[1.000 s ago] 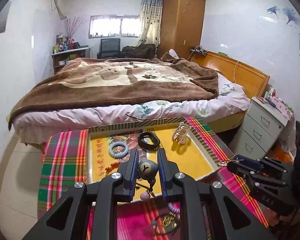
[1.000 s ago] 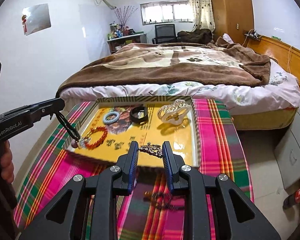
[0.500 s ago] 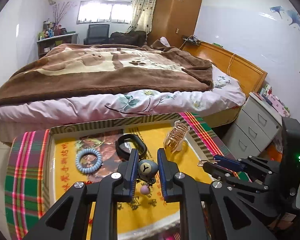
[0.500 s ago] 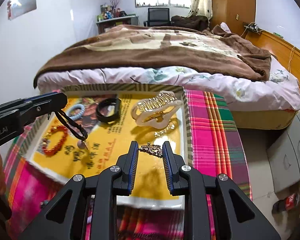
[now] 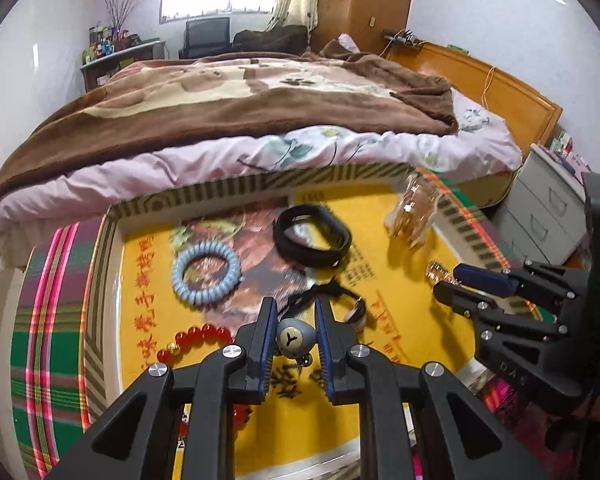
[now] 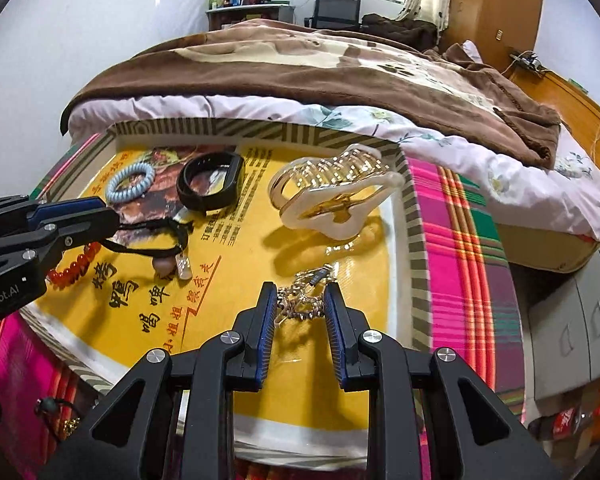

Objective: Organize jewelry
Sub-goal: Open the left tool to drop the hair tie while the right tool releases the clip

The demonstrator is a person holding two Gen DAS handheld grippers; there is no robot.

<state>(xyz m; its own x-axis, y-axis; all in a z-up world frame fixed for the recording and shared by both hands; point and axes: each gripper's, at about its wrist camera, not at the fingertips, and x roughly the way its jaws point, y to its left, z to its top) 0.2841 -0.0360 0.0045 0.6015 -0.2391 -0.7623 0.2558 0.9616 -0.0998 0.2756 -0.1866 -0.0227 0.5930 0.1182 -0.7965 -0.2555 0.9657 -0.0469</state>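
My left gripper [image 5: 294,320] is shut on a grey bead pendant [image 5: 294,338] whose black cord [image 5: 320,294] trails onto the yellow tray [image 5: 420,344]; the cord and its pink charm [image 6: 164,264] lie on the tray in the right wrist view. My right gripper [image 6: 300,308] is shut on a small gold hair clip [image 6: 302,298], low over the tray [image 6: 352,344]. In the tray lie a blue spiral hair tie [image 5: 206,272], a black band [image 5: 312,238], a red bead bracelet [image 5: 198,338] and a large gold claw clip [image 6: 332,198].
The tray sits on a plaid cloth [image 6: 464,248] over a small table. A bed with a brown blanket [image 5: 240,100] stands right behind it. A grey drawer unit [image 5: 544,216] is at the right. More jewelry [image 6: 58,412] lies on the cloth near the front left.
Both grippers have moved forward and down over the tray. The pendant's cord and charm now rest on the tray, and the gold clip hangs just above its surface.
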